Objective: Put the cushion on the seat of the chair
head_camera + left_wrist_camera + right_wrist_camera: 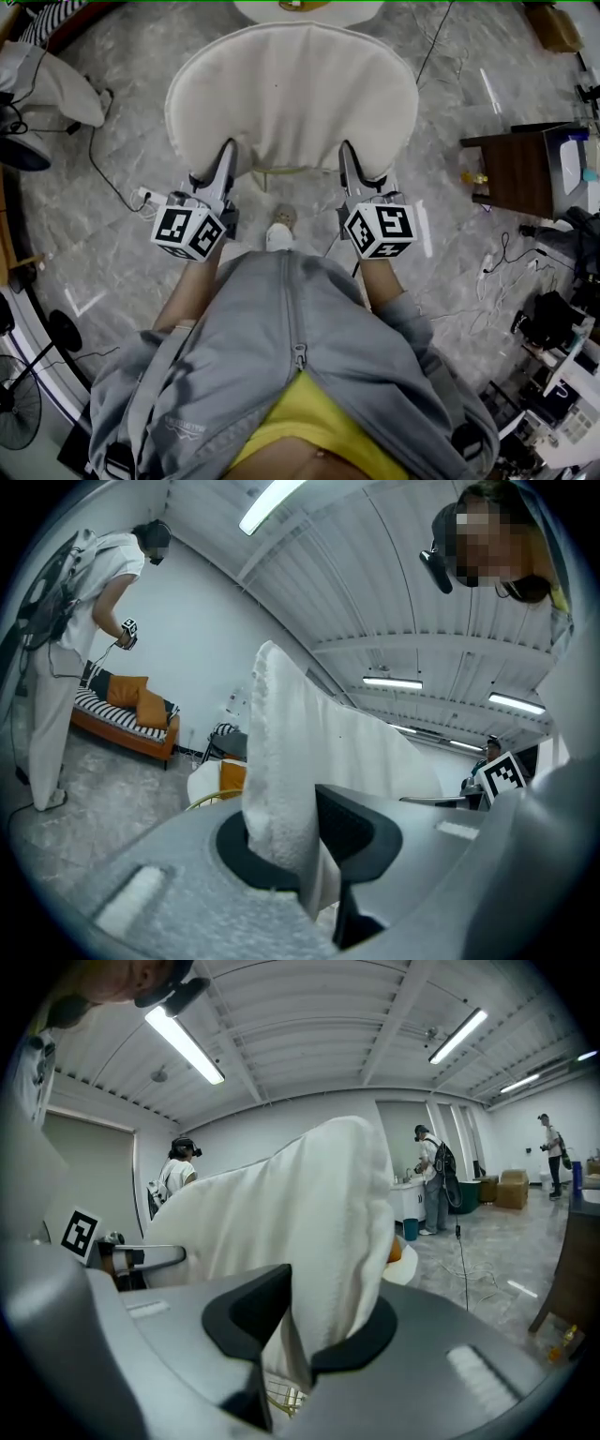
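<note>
**Cushion held off the floor in both jaws, over the chair frame**

Left gripper (228, 152): the jaws are pinched on the near edge of the white cushion (291, 94). The left gripper view confirms it, with the fleecy edge of the cushion (281, 761) squeezed between the two dark pads and rising upright beyond them.

Right gripper (348, 156): same condition. Its jaws are clamped on the near edge further along, and in the right gripper view the cushion (305, 1204) stands folded between the pads and fills the space ahead of them.

Cushion position: it spreads forward from both sets of jaws and is carried by them alone, clear of the grey marbled floor (122, 234). The two grips are well apart along its near edge.

Chair (272, 174): only a thin yellow frame shows, below the cushion's near edge and between the two sets of jaws. In the left gripper view the chair (211, 782) appears low, just left of the jaws, as a pale shell with a yellow panel. Whether the cushion touches the seat cannot be determined.

Surroundings: a dark wooden counter (516, 169) stands well right of the right jaws. A striped sofa (122, 719) lies far left of the left jaws. Cables (103, 159) trail across the floor.
</note>
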`<move>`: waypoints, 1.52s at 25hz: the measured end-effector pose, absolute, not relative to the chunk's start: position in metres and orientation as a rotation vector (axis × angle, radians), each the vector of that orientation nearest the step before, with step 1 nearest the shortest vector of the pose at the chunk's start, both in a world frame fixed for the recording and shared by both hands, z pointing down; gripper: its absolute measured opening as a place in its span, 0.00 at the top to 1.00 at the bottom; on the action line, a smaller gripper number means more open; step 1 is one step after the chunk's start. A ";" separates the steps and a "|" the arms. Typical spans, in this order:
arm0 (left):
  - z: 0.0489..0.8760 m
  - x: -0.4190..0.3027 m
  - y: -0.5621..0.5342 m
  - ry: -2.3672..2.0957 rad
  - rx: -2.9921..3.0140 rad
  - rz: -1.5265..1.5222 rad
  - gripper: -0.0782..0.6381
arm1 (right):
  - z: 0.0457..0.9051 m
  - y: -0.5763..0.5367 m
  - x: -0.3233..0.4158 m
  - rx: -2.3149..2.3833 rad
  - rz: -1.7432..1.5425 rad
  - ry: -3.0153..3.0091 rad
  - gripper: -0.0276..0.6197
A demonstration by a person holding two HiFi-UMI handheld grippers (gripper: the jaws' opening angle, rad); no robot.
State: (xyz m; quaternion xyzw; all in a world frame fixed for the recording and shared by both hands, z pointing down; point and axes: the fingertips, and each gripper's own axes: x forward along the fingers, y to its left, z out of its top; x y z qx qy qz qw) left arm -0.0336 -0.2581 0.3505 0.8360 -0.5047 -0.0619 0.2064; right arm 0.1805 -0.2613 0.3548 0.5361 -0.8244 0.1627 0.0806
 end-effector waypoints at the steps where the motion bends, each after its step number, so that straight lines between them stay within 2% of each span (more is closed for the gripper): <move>1: 0.356 -0.029 -0.264 -1.405 2.322 -0.167 0.81 | 0.360 -0.268 0.185 1.595 0.495 -2.462 0.84; 21: 0.528 -0.007 -0.306 -1.278 2.106 0.004 0.81 | 0.537 -0.318 0.210 1.386 0.734 -2.309 0.83; 38: 0.724 0.004 -0.313 -1.142 1.848 0.093 0.81 | 0.733 -0.331 0.223 1.231 0.942 -2.087 0.82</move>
